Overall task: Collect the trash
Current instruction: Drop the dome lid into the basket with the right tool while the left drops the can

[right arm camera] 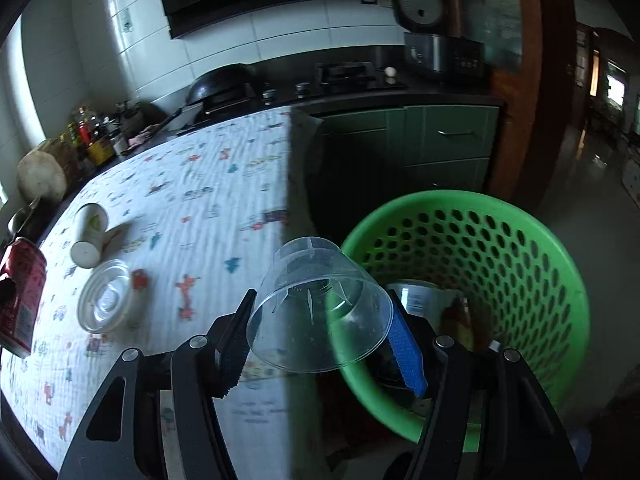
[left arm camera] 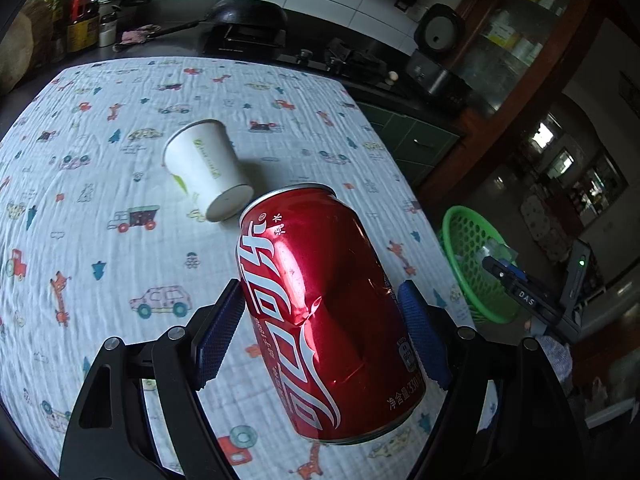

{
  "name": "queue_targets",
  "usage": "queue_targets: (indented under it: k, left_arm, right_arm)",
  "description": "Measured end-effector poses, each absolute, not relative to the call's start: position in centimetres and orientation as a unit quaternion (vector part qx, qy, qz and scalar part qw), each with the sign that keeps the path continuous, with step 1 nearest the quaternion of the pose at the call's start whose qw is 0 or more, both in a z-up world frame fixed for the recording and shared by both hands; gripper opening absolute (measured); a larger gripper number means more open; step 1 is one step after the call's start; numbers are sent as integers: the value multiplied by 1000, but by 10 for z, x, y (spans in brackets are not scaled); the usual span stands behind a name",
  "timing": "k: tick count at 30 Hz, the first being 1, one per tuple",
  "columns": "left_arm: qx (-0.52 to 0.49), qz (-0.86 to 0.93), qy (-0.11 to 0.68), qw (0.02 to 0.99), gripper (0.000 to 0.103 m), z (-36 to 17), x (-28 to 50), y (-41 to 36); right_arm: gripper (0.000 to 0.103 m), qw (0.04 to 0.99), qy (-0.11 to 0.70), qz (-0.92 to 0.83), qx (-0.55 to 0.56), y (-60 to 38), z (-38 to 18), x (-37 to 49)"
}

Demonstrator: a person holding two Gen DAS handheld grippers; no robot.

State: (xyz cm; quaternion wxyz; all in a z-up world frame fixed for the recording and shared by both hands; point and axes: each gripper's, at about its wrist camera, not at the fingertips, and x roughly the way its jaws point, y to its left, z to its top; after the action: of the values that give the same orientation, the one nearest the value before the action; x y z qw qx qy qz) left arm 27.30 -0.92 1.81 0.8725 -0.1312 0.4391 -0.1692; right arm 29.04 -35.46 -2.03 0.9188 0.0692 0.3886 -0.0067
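Dented red cola can (left arm camera: 320, 320) fills the lower centre of the left wrist view, pinched between the left gripper (left arm camera: 322, 328) pads, lifted above the patterned tablecloth (left arm camera: 100, 200). Just behind it, a white paper cup (left arm camera: 208, 168) lies on its side. Centre of the right wrist view, the right gripper (right arm camera: 326, 336) clamps a clear plastic cup (right arm camera: 320, 312) at the table edge, beside the green basket (right arm camera: 520, 248). A clear lid (right arm camera: 106, 296) rests at left on the cloth.
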Motion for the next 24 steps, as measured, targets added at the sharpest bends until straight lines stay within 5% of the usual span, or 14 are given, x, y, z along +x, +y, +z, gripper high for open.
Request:
queue_targets:
  k: [24]
  left_arm:
    - [-17,-347,451,822,77,25,335,-265]
  right_arm:
    - [78,920,372,-81,93,-460,-21,234]
